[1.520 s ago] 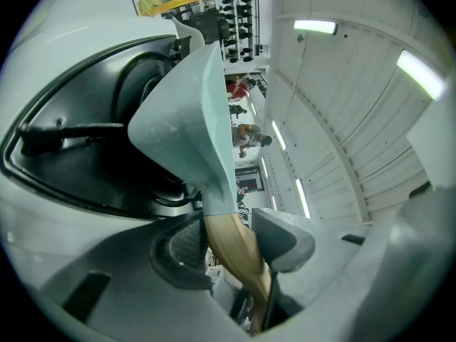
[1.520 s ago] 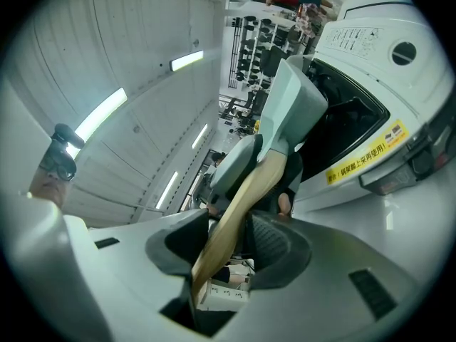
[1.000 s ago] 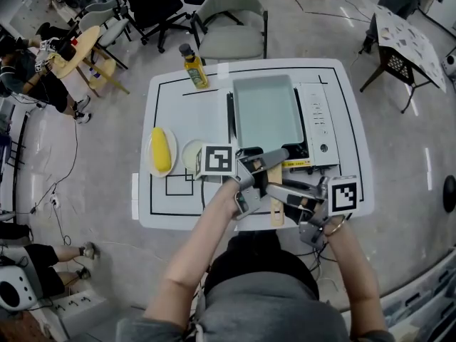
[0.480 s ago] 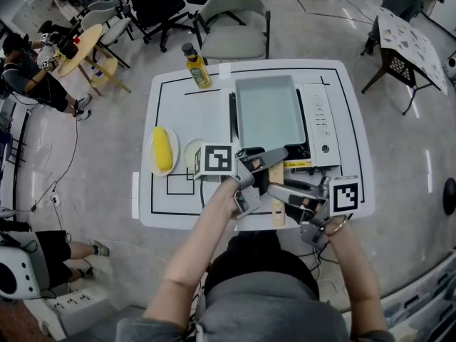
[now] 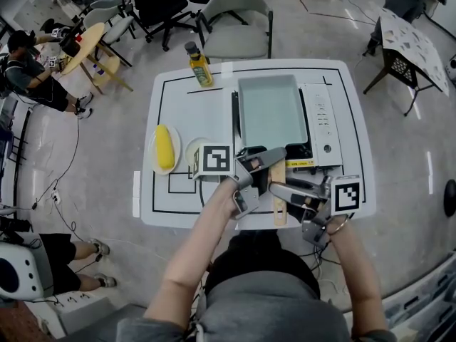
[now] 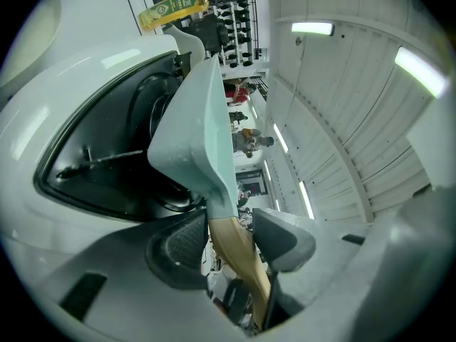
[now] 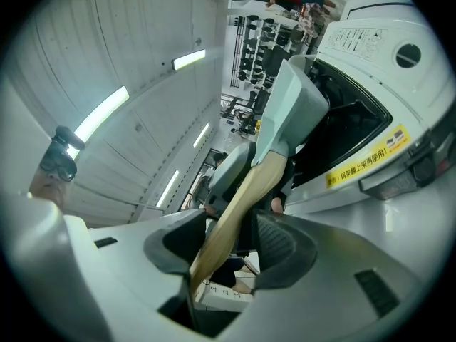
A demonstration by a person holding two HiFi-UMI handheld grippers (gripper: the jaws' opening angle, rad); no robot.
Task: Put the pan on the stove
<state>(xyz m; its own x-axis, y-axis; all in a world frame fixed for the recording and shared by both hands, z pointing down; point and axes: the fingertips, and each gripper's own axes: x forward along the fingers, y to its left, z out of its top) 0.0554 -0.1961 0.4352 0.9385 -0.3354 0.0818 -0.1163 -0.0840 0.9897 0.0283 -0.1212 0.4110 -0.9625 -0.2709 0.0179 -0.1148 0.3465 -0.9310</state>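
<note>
The pale green rectangular pan (image 5: 269, 111) sits on the white portable stove (image 5: 320, 123), and its wooden handle (image 5: 278, 204) points toward me. My left gripper (image 5: 266, 171) straddles the handle close to the pan. In the left gripper view the handle (image 6: 235, 251) runs between the pads with thin gaps on both sides, so that gripper (image 6: 229, 242) is open. My right gripper (image 5: 286, 204) is at the handle's near end. Its jaws have just been opening, and the handle (image 7: 246, 194) lies loose between them in the open gripper (image 7: 231, 242).
A yellow bottle (image 5: 198, 66) stands at the table's far edge, left of the stove. A plate with yellow food (image 5: 164, 148) and a small bowl (image 5: 189, 152) sit at the left. Chairs (image 5: 235, 20) stand beyond the table, and people sit at the far left.
</note>
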